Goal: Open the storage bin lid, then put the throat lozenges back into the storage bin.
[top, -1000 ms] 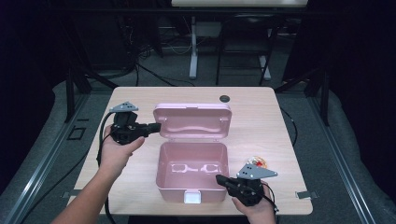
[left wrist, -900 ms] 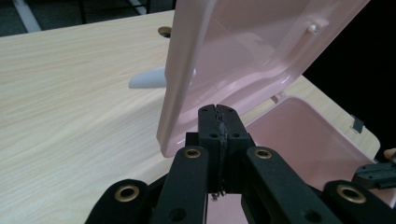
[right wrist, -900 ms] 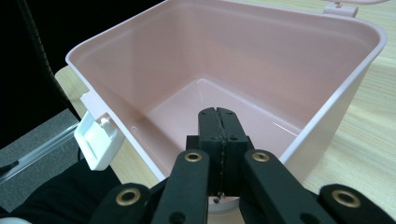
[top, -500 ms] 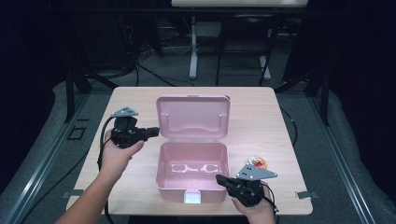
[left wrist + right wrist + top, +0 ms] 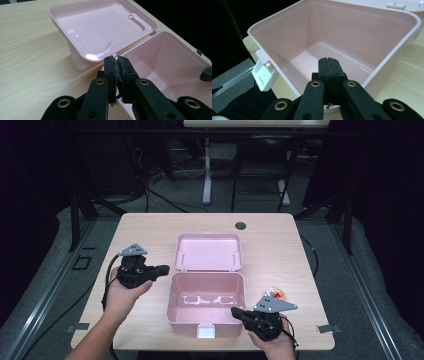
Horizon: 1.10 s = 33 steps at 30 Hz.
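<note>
A pink plastic box (image 5: 206, 324) stands open in the middle of the table, its lid (image 5: 207, 251) leaning back behind it. My left gripper (image 5: 167, 268) hovers at the box's left side, tips pointing at the hinge corner. In the left gripper view its jaws have just been opening and stand a narrow slit apart (image 5: 116, 58), nothing between them, the lid's rim (image 5: 95, 57) just beyond. My right gripper (image 5: 234, 311) is shut at the box's front right corner. In the right gripper view its tips (image 5: 328, 60) point over the rim (image 5: 387, 65) into the box.
A white latch (image 5: 206, 332) juts from the box's front wall and shows as a latch (image 5: 264, 73) at the left. A small round red and yellow object (image 5: 275, 294) lies right of the box, behind my right gripper. A black grommet (image 5: 240, 225) sits near the table's far edge.
The left gripper has come down and toward the table's near side, beside the box. The lid stood taller half a second ago and now leans back lower. The right gripper has kept still.
</note>
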Each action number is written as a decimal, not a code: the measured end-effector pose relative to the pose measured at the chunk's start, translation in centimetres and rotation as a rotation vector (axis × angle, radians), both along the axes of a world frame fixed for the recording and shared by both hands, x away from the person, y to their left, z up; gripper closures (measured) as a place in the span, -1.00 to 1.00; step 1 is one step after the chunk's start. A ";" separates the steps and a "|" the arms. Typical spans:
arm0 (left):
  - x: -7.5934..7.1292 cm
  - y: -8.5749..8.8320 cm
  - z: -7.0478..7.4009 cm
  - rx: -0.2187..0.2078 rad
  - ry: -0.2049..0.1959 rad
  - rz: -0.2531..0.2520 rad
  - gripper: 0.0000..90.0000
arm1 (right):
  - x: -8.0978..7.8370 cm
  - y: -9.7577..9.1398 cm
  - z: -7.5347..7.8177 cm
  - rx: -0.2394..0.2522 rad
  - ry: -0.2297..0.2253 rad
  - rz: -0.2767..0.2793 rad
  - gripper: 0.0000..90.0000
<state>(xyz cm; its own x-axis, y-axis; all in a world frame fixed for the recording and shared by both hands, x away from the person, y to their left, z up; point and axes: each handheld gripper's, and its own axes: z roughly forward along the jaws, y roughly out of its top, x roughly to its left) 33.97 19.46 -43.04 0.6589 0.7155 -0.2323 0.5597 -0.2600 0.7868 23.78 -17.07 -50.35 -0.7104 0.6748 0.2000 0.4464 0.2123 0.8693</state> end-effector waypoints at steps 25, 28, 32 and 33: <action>-2.0 0.7 -2.1 -0.008 0.008 -0.049 0.32 | 0.0 0.3 1.9 -0.015 -0.007 0.015 0.64; -2.1 0.6 -2.1 -0.007 0.009 -0.050 0.24 | 0.0 0.1 2.7 -0.017 -0.021 0.005 0.52; -2.1 0.4 -1.8 0.003 -0.002 -0.054 0.19 | 0.4 -0.3 3.6 -0.039 -0.023 0.003 0.51; -2.1 0.4 -1.7 0.009 -0.009 -0.052 0.19 | 0.6 -0.5 3.9 -0.037 -0.020 -0.001 0.49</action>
<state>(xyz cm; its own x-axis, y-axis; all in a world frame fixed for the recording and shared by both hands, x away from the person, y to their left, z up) 31.90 19.86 -44.79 0.6968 0.6826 -0.2202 0.5387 -0.2954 0.7890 24.39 -17.55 -46.45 -0.7134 0.6820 0.1611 0.4296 0.2440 0.8694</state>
